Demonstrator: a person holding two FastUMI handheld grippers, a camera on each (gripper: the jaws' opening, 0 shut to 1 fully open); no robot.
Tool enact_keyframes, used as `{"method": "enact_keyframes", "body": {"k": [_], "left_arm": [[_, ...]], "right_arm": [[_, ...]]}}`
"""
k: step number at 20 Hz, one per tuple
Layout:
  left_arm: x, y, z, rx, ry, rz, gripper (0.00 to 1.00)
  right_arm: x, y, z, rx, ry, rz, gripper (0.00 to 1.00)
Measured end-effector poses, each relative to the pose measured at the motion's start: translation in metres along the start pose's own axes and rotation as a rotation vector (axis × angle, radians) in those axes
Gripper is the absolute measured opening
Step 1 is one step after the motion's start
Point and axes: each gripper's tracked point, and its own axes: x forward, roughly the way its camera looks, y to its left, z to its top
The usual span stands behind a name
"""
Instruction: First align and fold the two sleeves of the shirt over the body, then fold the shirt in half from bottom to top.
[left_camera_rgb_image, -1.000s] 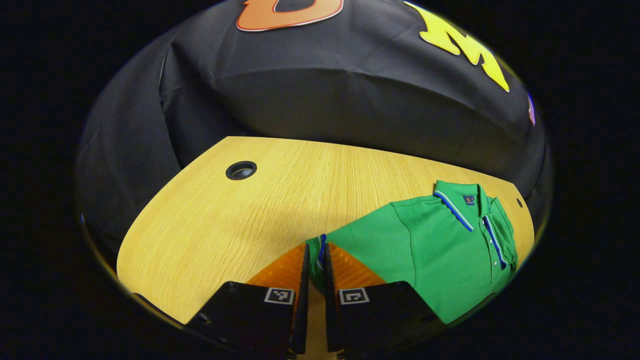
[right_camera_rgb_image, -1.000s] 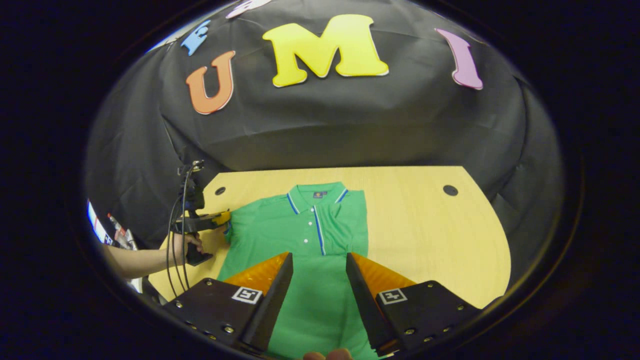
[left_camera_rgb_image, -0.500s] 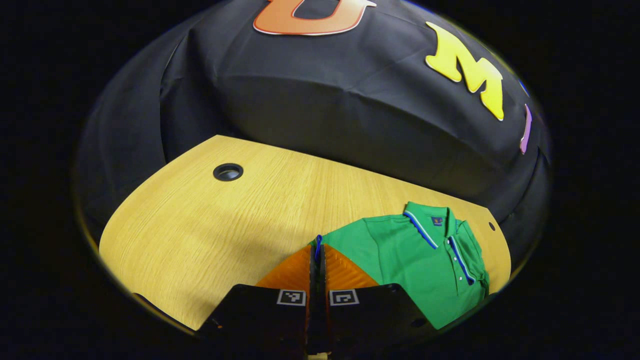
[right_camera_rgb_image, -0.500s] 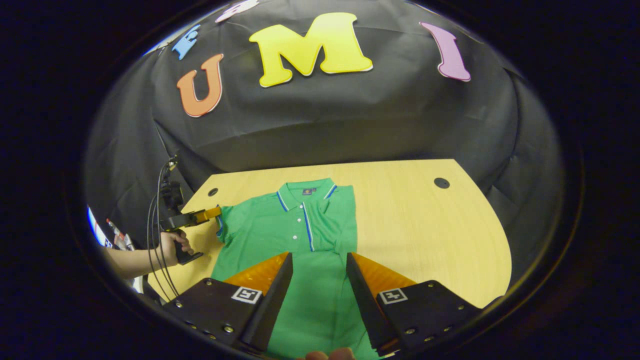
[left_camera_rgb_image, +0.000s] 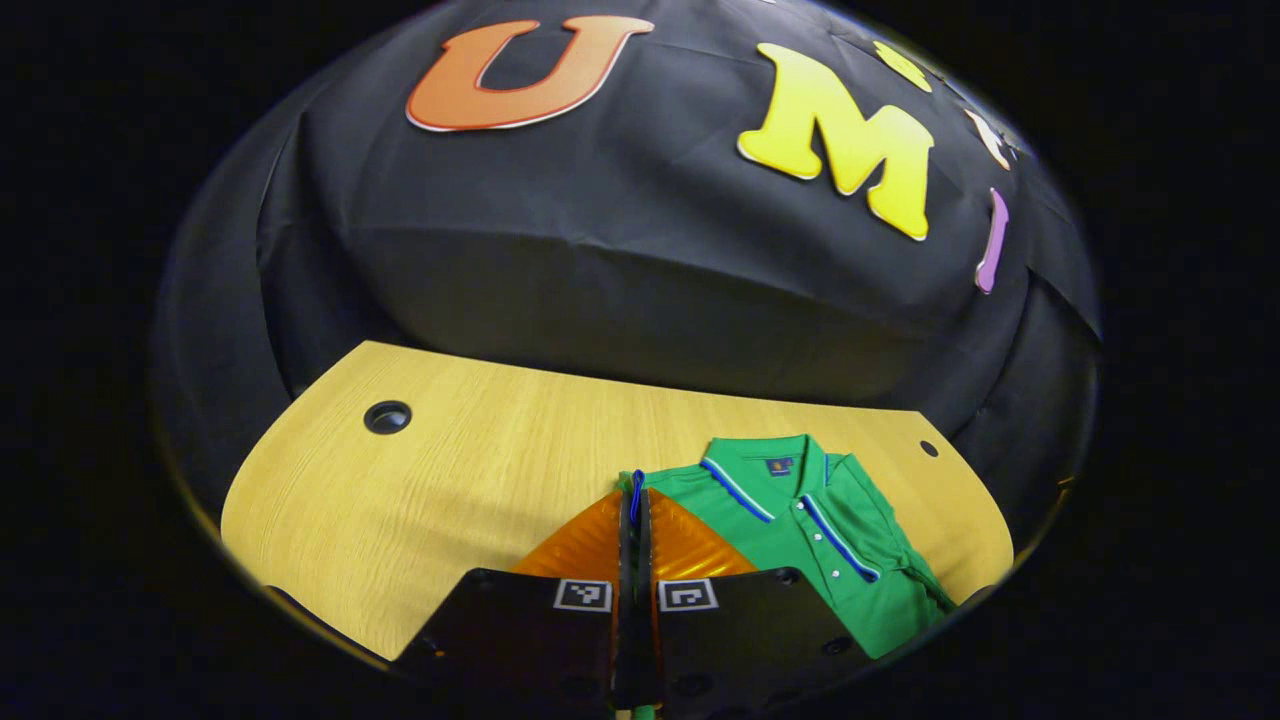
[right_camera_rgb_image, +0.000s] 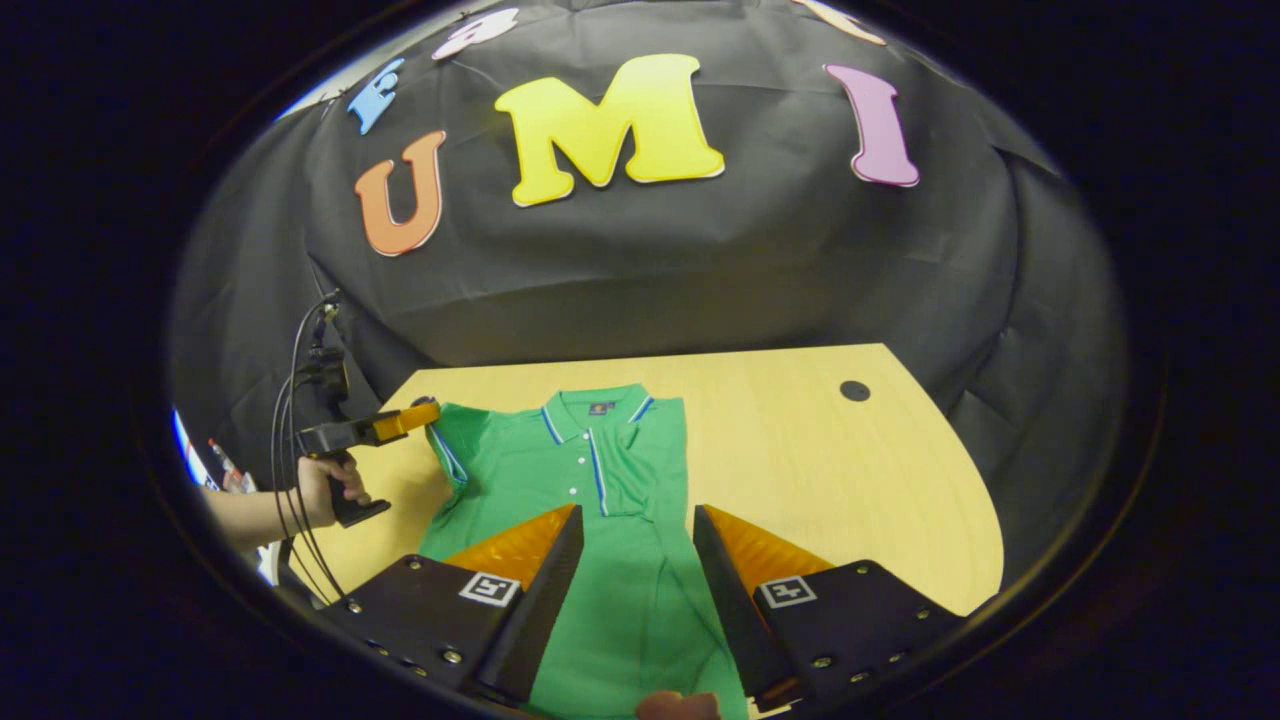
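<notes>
A green polo shirt (right_camera_rgb_image: 600, 500) is lying face up on the wooden table (right_camera_rgb_image: 820, 460), collar toward the booth's wall and hem toward the camera in the right gripper view. The left gripper (left_camera_rgb_image: 636, 500) is standing with its fingers pressed together, pinching the blue-trimmed cuff of the left sleeve (left_camera_rgb_image: 637, 487), a thin strip of fabric showing between the tips. In the right gripper view the same left gripper (right_camera_rgb_image: 415, 415) is sitting at the shirt's left edge, held by a hand (right_camera_rgb_image: 325, 485) with cables trailing from it, and the left sleeve (right_camera_rgb_image: 452, 450) is raised off the table there. The opposite sleeve (right_camera_rgb_image: 665, 450) is lying folded over the body. The right gripper (right_camera_rgb_image: 628, 520) is hanging above the lower body of the shirt, its fingers spread wide and gripping nothing. A round grommet hole (right_camera_rgb_image: 854, 390) is sitting in the table, well apart from the shirt.
</notes>
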Motion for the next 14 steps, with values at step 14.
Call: {"method": "enact_keyframes", "body": {"k": [14], "left_arm": [[0.05, -0.123, -0.044, 0.341, 0.134, -0.13, 0.04]], "right_arm": [[-0.044, -0.059, -0.029, 0.021, -0.002, -0.075, 0.73]]}}
